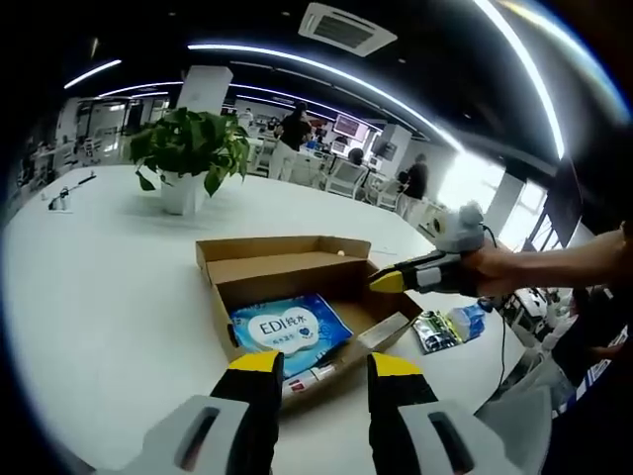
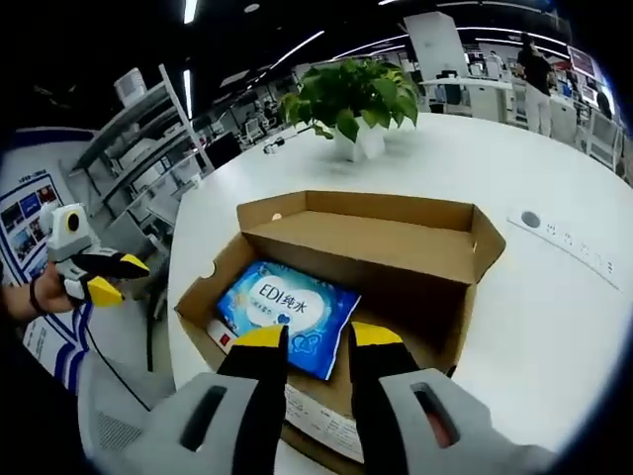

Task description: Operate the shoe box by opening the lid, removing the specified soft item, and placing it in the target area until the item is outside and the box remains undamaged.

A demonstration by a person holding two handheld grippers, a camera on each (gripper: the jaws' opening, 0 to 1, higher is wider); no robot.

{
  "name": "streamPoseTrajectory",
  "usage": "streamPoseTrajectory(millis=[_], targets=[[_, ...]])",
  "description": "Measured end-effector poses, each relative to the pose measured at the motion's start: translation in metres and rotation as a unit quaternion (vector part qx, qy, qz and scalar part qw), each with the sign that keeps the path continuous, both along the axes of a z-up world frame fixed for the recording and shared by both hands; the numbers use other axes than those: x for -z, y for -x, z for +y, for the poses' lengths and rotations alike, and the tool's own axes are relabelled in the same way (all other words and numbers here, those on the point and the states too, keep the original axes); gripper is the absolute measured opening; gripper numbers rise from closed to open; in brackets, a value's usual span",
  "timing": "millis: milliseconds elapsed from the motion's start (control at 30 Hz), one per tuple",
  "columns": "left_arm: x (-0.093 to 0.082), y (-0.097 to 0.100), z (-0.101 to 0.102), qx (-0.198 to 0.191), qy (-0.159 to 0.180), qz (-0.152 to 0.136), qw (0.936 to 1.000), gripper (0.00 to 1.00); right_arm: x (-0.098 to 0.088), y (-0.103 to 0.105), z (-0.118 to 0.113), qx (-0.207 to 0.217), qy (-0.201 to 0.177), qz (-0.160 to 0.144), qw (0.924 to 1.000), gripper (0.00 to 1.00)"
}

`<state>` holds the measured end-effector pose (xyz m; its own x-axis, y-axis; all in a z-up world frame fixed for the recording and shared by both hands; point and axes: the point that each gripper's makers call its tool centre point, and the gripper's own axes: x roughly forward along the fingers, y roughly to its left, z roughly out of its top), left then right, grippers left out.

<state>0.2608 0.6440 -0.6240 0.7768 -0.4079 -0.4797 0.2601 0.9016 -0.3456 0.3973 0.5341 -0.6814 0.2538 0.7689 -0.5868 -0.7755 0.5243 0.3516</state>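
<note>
An open cardboard shoe box (image 1: 282,265) sits on the white table (image 1: 99,297), its lid flap folded back at the far side. Inside lies a soft blue-and-white tissue pack (image 1: 289,332) printed "EDI". My left gripper (image 1: 324,364) hovers open just in front of the box's near edge, holding nothing. My right gripper (image 1: 388,282), held by a hand, reaches in from the right over the box's right wall. In the right gripper view the same box (image 2: 366,236) and pack (image 2: 287,309) lie below my right gripper (image 2: 318,336), which is open above the pack's near edge. The left gripper (image 2: 111,277) shows at far left, jaws apart.
A potted green plant (image 1: 188,148) stands on the table behind the box. Small foil and blue packets (image 1: 445,329) lie to the box's right. A white tube (image 1: 312,376) lies in the box's front. People and chairs are in the background; shelves (image 2: 148,148) stand beyond the table edge.
</note>
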Motion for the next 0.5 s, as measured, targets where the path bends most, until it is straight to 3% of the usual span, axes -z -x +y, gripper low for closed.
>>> streamPoseTrajectory(millis=[133, 200, 300, 367, 500], targets=[[0.003, 0.003, -0.009, 0.007, 0.005, 0.002, 1.0, 0.34, 0.011, 0.0, 0.007, 0.003, 0.01, 0.01, 0.9999, 0.22], [0.003, 0.004, -0.011, 0.01, 0.007, 0.003, 0.9999, 0.34, 0.024, -0.004, 0.008, 0.006, 0.022, 0.018, 0.9996, 0.22], [0.004, 0.003, -0.008, 0.01, 0.008, 0.004, 0.9999, 0.34, 0.037, -0.011, 0.01, 0.017, 0.032, 0.027, 0.999, 0.21], [0.004, 0.003, -0.007, 0.011, 0.007, 0.004, 0.9999, 0.34, 0.035, -0.015, 0.012, 0.021, 0.038, 0.035, 0.9985, 0.21], [0.006, 0.004, 0.001, 0.006, 0.004, 0.006, 1.0, 0.34, 0.057, -0.014, 0.015, 0.027, 0.062, 0.043, 0.9968, 0.21]])
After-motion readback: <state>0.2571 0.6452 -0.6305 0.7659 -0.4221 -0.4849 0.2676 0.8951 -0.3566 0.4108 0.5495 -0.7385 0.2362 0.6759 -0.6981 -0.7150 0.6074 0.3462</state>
